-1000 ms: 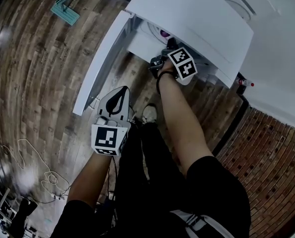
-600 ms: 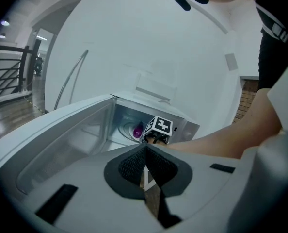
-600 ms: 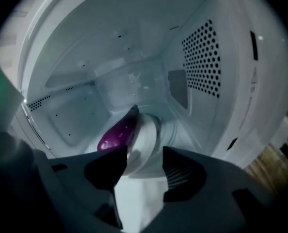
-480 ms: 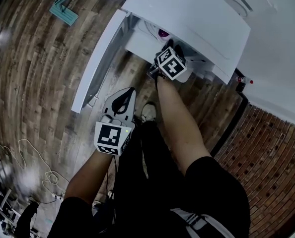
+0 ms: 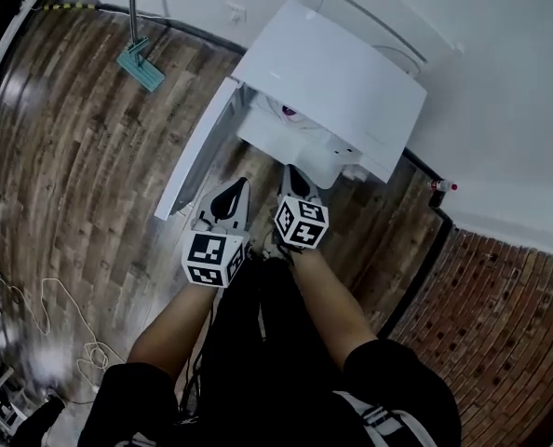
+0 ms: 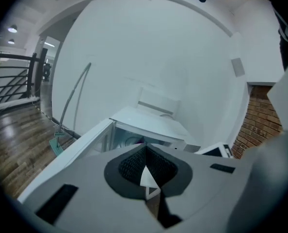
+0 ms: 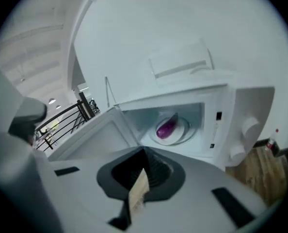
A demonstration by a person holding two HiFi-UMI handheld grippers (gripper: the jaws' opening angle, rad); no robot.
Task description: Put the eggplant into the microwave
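Observation:
The purple eggplant point(image 7: 167, 127) lies on the white turntable plate point(image 7: 183, 133) inside the white microwave point(image 5: 332, 82), whose door point(image 5: 197, 147) stands swung open to the left. From the head view only a bit of the eggplant point(image 5: 287, 112) shows in the cavity. My right gripper point(image 5: 291, 173) hangs in front of the opening, well clear of it, shut with nothing held; its closed tips point(image 7: 143, 171) point toward the cavity. My left gripper point(image 5: 232, 190) is beside it to the left, below the door's edge, also shut and empty point(image 6: 146, 165).
A mop point(image 5: 137, 59) leans on the white wall at the left. Loose cables point(image 5: 62, 329) lie on the wood floor. A brick wall point(image 5: 500, 343) stands at the right, with a red-capped bottle point(image 5: 442, 186) near it. Two knobs point(image 7: 249, 126) sit on the microwave's right panel.
My right gripper has drawn back out of the microwave toward me, rolled over, and left the eggplant on the plate. My left gripper has risen a little.

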